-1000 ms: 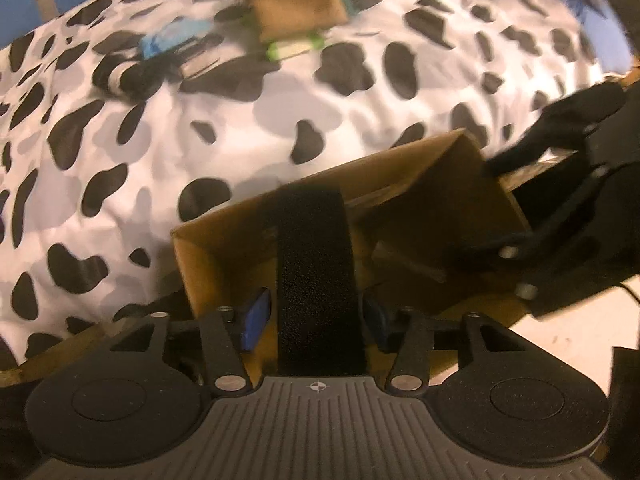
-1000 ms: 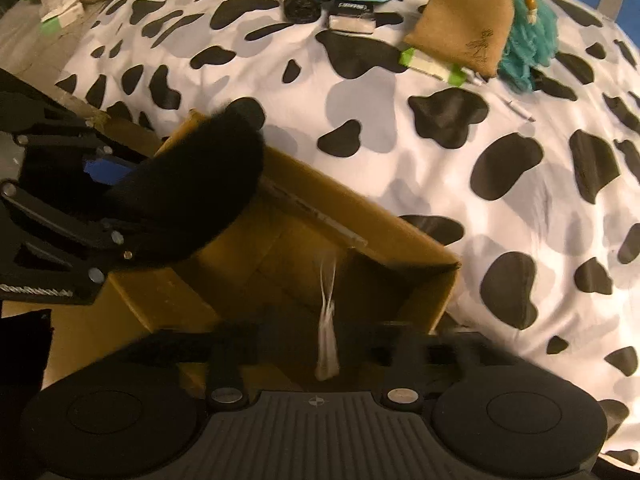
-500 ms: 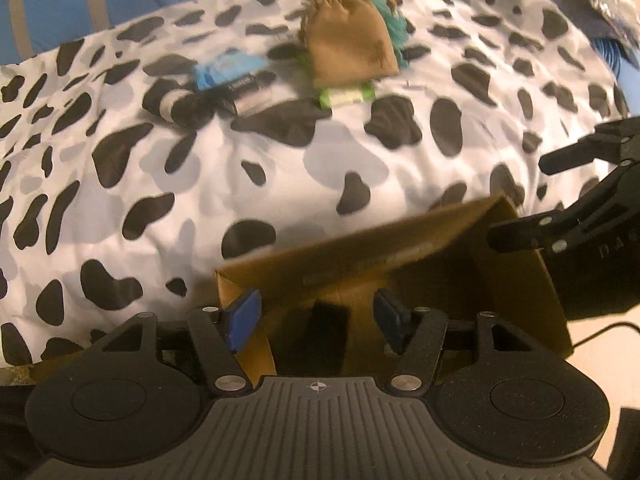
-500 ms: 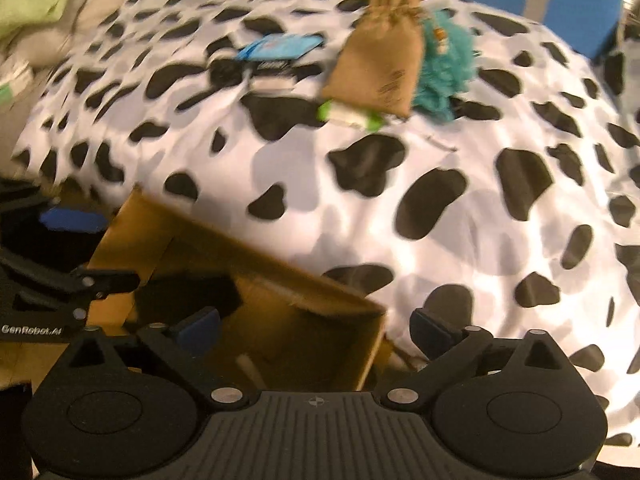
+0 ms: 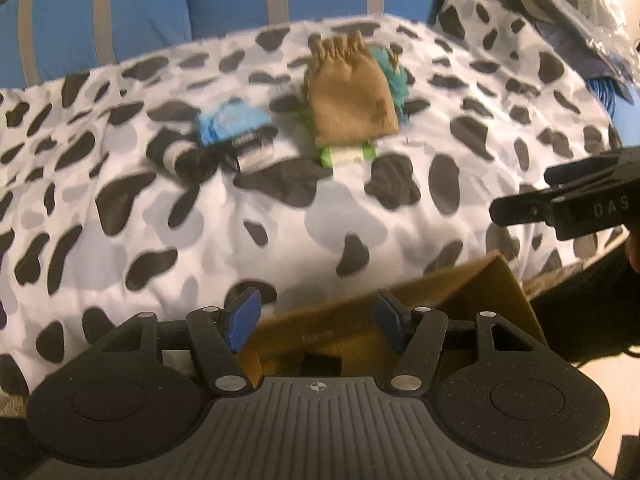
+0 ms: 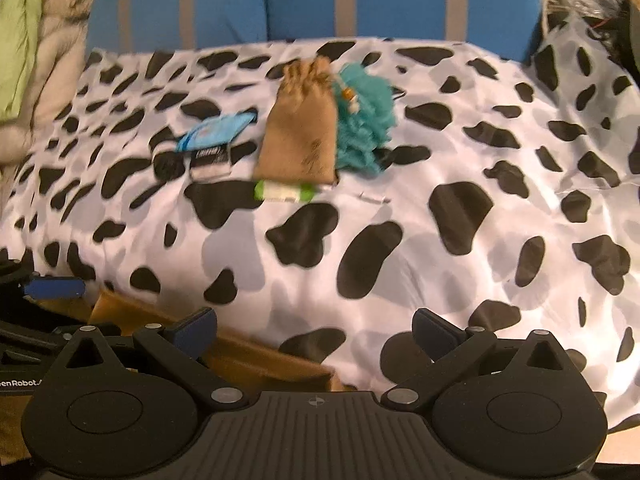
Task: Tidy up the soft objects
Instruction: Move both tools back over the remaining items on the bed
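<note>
Cardboard, brown: open box (image 5: 472, 296) at near edge of cow-print black-and-white bedspread (image 5: 200, 220), directly under left gripper (image 5: 316, 318). Jaws parted wide there, blue pads (image 5: 242, 318) bare, nothing between them; dark strip-like item (image 5: 320, 362) down inside box, identity unclear. Right gripper (image 6: 314, 330) spread wider, likewise holding nothing, hovering beside box corner (image 6: 256, 356) over bedspread (image 6: 460, 248). Farther up on bedspread, well apart from both grippers: tan burlap drawstring pouch (image 6: 300, 136), overlapping fluffy teal pom-pom bundle (image 6: 366, 120) at its right and green-and-white flat packet (image 6: 284, 192) at its lower edge. Left of pouch, light blue flat packet (image 6: 216, 132) touching small black-and-white labelled box (image 6: 210, 160). Beyond, blue cushion with grey stripes (image 6: 304, 0).
</note>
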Demonstrator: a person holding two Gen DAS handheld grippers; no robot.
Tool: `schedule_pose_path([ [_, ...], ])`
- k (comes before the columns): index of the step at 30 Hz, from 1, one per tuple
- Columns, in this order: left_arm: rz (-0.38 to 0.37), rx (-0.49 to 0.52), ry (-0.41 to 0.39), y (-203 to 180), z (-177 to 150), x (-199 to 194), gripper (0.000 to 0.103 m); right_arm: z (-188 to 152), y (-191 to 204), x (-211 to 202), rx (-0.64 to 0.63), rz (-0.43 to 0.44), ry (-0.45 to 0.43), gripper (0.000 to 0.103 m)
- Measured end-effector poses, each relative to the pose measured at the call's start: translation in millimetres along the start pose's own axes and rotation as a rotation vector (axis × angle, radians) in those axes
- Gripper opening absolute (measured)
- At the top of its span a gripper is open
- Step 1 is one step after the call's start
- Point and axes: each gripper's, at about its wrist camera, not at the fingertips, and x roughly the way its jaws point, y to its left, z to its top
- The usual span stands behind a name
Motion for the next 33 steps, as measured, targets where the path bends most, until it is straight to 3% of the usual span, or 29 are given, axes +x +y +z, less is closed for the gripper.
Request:
schedule_pose_path([
  [7,0.029,-0.025,-0.103,15,18,-2,0.061,6,-9,0,-0.006,-0.035,-0.058,0.103],
  [20,0.051,-0.061,-0.138,53,45,24,0.061,36,-20,12,-0.051,-0.064,-0.152,0.103],
  [33,0.03,-0.019,-0.147,57,65,44,0.061,54,-7,33,-0.147,-0.042,-0.175,0.103],
])
